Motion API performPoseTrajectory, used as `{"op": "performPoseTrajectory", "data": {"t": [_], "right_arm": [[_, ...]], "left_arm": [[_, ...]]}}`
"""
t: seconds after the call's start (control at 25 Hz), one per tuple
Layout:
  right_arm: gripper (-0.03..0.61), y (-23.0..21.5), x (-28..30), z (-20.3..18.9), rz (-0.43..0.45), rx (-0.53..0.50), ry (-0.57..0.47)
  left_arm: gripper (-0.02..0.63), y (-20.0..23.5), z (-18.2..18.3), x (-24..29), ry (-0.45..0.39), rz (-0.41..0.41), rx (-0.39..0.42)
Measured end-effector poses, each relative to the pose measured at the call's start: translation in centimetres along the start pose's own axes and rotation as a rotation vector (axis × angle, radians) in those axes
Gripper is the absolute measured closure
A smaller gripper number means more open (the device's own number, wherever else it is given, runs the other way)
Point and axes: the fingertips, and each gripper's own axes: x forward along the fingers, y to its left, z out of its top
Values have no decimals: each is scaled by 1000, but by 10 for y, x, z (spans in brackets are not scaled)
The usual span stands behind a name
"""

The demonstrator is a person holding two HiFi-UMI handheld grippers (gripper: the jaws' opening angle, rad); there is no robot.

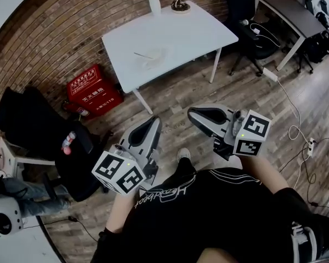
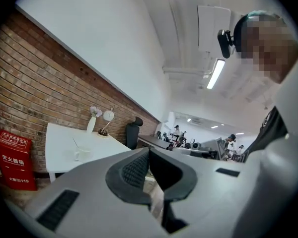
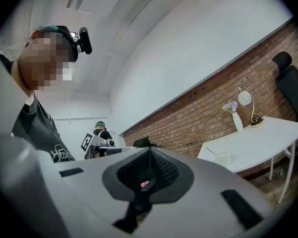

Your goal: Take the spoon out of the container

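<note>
The left gripper (image 1: 153, 122) and the right gripper (image 1: 194, 115) were held low and close to the person's body. Each had its fingers pressed fully together on nothing, probably a carrying posture, since nothing lay within reach. The spoon (image 1: 143, 55) leaned in the small clear container (image 1: 155, 59) on the white surface (image 1: 197, 34), well apart from both grippers across the wooden floor. A vase of flowers (image 1: 154, 2) stood at the surface's far edge by the brick wall. A red fire-equipment box (image 1: 93, 89) sat on the floor near the surface. The task looked not yet begun; an approach would have to come first.
</note>
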Motion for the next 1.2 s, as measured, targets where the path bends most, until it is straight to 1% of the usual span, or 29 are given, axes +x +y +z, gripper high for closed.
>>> {"op": "performPoseTrajectory", "data": {"t": [0.28, 0.4, 0.52, 0.68, 0.92, 1.2], "right_arm": [[580, -91, 62, 29, -53, 3, 21], [580, -119, 80, 40, -75, -15, 24], [580, -141, 88, 44, -89, -20, 25], [580, -163, 95, 36, -101, 7, 37], [580, -194, 111, 32, -71, 35, 45], [580, -254, 134, 36, -46, 69, 66]], "left_arm": [[607, 97, 39, 60, 9, -3, -37], [607, 127, 51, 78, 14, -2, -16], [607, 148, 57, 91, 8, -3, -2], [606, 171, 54, 103, 18, 19, -18], [606, 203, 45, 125, 52, 71, -42], [596, 257, 38, 160, 106, 151, -48]]}}
